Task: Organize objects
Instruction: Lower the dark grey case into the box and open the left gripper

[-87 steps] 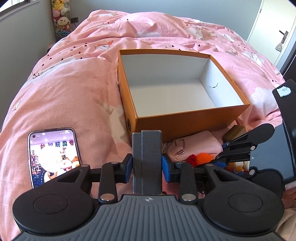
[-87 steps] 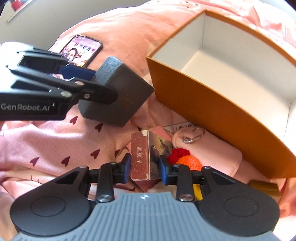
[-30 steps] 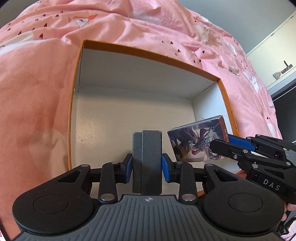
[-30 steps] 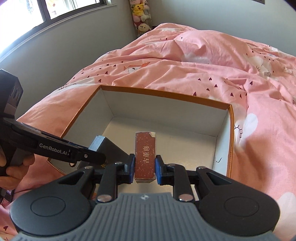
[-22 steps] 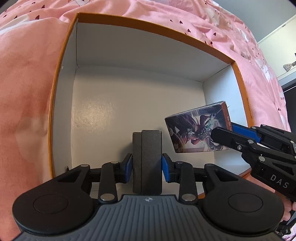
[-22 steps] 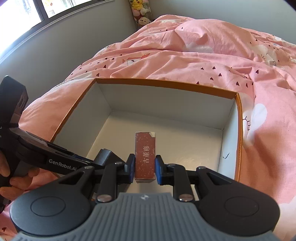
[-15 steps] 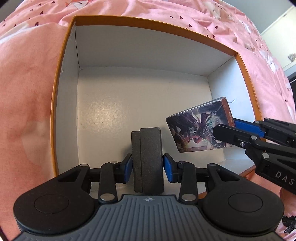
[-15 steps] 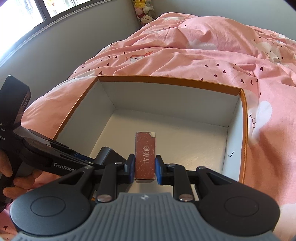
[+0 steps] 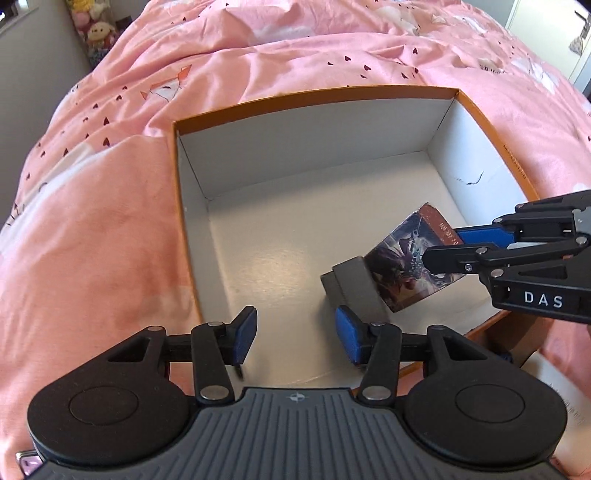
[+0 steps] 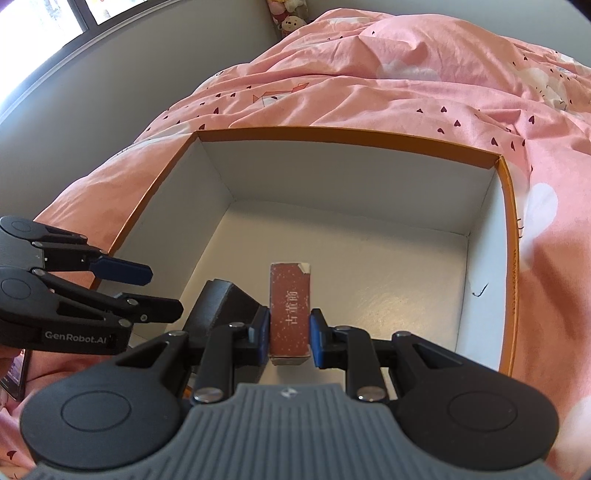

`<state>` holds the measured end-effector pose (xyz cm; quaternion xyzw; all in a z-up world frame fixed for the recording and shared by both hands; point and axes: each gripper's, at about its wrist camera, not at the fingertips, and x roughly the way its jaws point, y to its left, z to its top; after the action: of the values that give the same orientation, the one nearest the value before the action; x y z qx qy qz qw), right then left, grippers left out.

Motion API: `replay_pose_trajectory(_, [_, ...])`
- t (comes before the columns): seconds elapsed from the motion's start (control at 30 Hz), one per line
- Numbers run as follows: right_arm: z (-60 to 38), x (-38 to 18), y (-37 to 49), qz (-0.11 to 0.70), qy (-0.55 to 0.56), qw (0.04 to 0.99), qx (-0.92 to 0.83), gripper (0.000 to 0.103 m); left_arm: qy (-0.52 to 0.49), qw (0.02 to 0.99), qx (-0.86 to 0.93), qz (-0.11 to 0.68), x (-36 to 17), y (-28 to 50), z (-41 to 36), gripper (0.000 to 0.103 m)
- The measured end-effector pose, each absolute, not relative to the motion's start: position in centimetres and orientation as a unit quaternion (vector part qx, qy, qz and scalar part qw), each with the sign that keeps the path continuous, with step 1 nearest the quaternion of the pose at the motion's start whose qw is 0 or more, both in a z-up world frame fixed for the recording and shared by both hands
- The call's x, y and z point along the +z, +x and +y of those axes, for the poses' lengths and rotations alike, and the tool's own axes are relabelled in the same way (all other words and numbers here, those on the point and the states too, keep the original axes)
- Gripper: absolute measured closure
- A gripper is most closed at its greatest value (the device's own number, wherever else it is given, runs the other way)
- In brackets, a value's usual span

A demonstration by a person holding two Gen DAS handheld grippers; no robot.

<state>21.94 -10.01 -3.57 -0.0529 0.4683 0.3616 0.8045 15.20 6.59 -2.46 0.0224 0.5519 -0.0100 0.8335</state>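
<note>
An orange box [image 9: 314,99] with a white inside stands open on the pink bed. A dark grey case [image 9: 354,288] lies on its floor near the front wall. My left gripper [image 9: 295,334] hovers just above the front edge; its jaws are opening and nothing is between them. The case sits just beyond its right fingertip [image 9: 347,332]. My right gripper [image 10: 290,332] is shut on a reddish card box [image 10: 290,314], held on end inside the orange box [image 10: 332,133], right beside the grey case [image 10: 221,306]. In the right wrist view the left gripper [image 10: 162,291] is at the left.
Pink duvet [image 9: 92,221] surrounds the box on all sides. A phone [image 10: 14,373] lies at the left edge near the left hand. Plush toys [image 9: 96,31] stand by the grey wall at the far corner. A white door [image 9: 554,40] is at the far right.
The left jaws have spread and let go of the grey case, which now lies on the box floor to their right. The right gripper has sunk lower into the box with the card box.
</note>
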Motion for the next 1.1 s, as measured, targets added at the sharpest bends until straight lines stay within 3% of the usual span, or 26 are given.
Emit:
replay_pose_trajectory(0.17, [-9.4,-3.4,21.6,0.477,-0.036,0.794,0.376,0.079,0.001,0.843,-0.029,0.538,-1.8,14.8,6.9,0.047])
replay_pose_trajectory(0.53, [-9.9,-0.7,21.0,0.485,0.014,0.777,0.401,0.079,0.007,0.853,-0.025,0.521,-1.0,14.8,7.2,0.066])
replay_pose_trajectory(0.93, [-7.8,-2.7,21.4,0.517,0.051,0.752,0.406,0.079,-0.030,0.877,0.013,0.480,1.2,14.0,10.1,0.067])
replay_pose_trajectory(1.1, [-8.4,-2.5,22.3,0.499,0.039,0.784,0.368,0.079,-0.043,0.877,0.023,0.478,1.0,13.9,11.0,0.067])
